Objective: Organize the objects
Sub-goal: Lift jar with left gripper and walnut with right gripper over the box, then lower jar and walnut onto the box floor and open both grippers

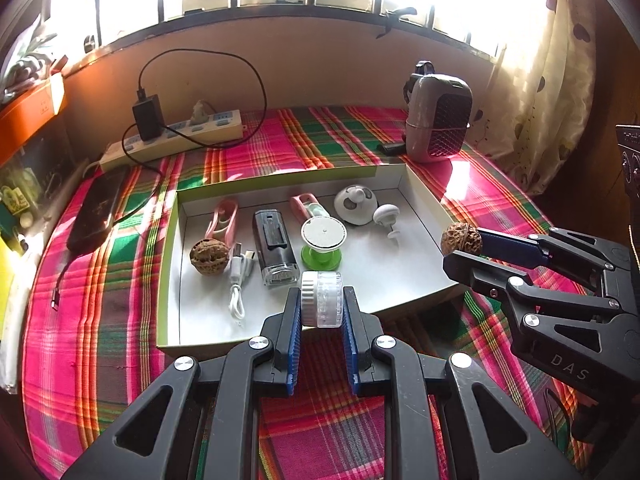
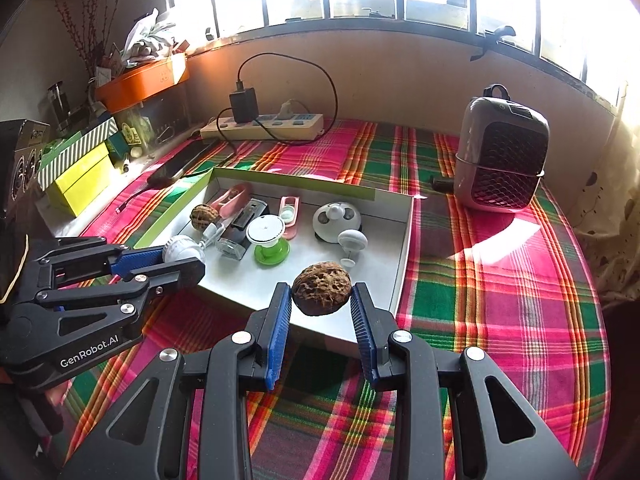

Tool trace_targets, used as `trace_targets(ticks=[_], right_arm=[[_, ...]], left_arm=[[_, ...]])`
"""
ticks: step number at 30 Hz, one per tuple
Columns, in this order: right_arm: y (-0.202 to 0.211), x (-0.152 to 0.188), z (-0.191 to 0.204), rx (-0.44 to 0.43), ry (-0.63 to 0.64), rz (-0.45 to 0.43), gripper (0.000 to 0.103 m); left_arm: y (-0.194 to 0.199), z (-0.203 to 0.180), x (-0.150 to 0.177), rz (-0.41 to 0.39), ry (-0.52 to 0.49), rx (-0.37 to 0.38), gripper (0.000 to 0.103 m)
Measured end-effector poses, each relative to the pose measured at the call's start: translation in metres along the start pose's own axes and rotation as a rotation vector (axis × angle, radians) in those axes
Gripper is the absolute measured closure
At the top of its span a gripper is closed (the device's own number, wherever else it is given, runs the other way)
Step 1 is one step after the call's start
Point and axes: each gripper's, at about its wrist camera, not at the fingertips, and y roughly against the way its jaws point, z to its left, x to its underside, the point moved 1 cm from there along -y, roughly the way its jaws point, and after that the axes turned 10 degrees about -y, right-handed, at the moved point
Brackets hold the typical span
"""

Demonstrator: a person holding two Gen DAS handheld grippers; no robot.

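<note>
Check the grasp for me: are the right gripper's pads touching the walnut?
Touching. The right wrist view shows the walnut pinched between both blue pads of the right gripper, no gap either side.

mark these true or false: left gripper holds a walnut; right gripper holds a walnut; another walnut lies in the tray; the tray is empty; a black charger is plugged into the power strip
1. False: the left gripper is shut on a clear round container.
2. True: the right gripper grips a walnut.
3. True: a second walnut lies in the tray.
4. False: the tray holds several small items.
5. True: black charger, power strip.
</note>
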Motion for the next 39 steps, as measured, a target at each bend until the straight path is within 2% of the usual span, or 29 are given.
trace_targets(ticks=[20,39], right_arm=[[-0.062,-0.029,-0.002,-0.050,0.018,0.110,0.071],[-0.084,-0.029,0.002,-0.052,0.063,0.155,0.071]], left_arm=[[-0.034,0.004,-0.006,0.055,0.005,0.021,0.086],[-0.051,0.004,-0.009,0.082,-0.007,0.025,0.086]])
